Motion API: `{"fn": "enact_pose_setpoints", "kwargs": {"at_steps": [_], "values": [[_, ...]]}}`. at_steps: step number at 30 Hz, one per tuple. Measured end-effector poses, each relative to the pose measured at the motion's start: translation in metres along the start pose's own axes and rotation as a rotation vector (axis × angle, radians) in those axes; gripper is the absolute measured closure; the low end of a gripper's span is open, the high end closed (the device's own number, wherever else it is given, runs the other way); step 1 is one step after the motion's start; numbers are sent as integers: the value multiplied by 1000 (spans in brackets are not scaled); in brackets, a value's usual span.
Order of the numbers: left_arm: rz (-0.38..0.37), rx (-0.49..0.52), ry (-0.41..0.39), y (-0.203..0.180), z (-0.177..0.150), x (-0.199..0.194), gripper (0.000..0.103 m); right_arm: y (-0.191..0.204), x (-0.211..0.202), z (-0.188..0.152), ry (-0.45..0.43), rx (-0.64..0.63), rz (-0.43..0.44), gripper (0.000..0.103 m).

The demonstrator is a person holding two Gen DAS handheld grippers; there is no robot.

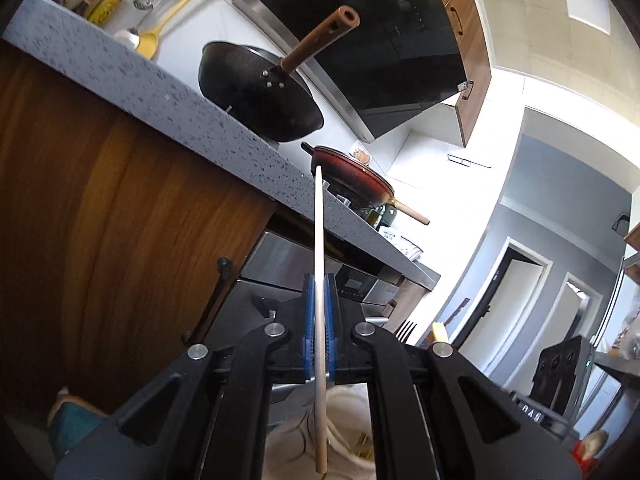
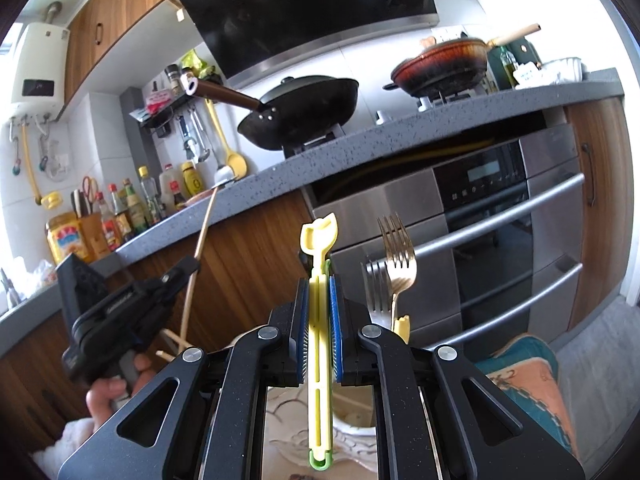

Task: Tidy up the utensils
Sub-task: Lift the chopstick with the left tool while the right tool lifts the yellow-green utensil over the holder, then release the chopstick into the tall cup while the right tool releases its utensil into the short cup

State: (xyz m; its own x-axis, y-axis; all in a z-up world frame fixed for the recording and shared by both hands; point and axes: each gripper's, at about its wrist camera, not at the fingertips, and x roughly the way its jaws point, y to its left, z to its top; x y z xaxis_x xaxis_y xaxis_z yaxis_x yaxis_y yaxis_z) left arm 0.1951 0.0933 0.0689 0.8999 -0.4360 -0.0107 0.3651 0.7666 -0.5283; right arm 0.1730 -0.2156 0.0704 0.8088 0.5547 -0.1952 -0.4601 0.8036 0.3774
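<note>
Left tool [image 1: 319, 300] is clamped on a thin pale wooden chopstick [image 1: 318, 240]; right tool [image 2: 319, 300] is clamped on a yellow plastic utensil [image 2: 319, 280].

Bottle labels [image 2: 116, 220]: too small to read
Oven panel [image 2: 476, 192]: too blurry to read
Other words: none can be read

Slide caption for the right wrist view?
Right gripper clamps a yellow plastic utensil before two metal forks.

Black gripper [image 2: 319, 316]; blue-padded jaws; silver pivot pins
</note>
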Motion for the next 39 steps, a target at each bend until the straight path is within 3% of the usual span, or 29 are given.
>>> {"fn": "enact_pose_setpoints", "kwargs": {"at_steps": [5, 11, 19, 39], "values": [[-91, -22, 20, 5, 1, 31, 98, -18, 16, -9, 34, 54, 23, 92], [-233, -21, 78, 4, -12, 50, 98, -27, 18, -11, 7, 87, 55, 92], [-312, 8, 133, 3, -22, 48, 98, -25, 25, -12, 21, 84, 57, 92], [-334, -1, 170, 17, -30, 22, 98, -23, 22, -14, 5, 66, 43, 92]]}}
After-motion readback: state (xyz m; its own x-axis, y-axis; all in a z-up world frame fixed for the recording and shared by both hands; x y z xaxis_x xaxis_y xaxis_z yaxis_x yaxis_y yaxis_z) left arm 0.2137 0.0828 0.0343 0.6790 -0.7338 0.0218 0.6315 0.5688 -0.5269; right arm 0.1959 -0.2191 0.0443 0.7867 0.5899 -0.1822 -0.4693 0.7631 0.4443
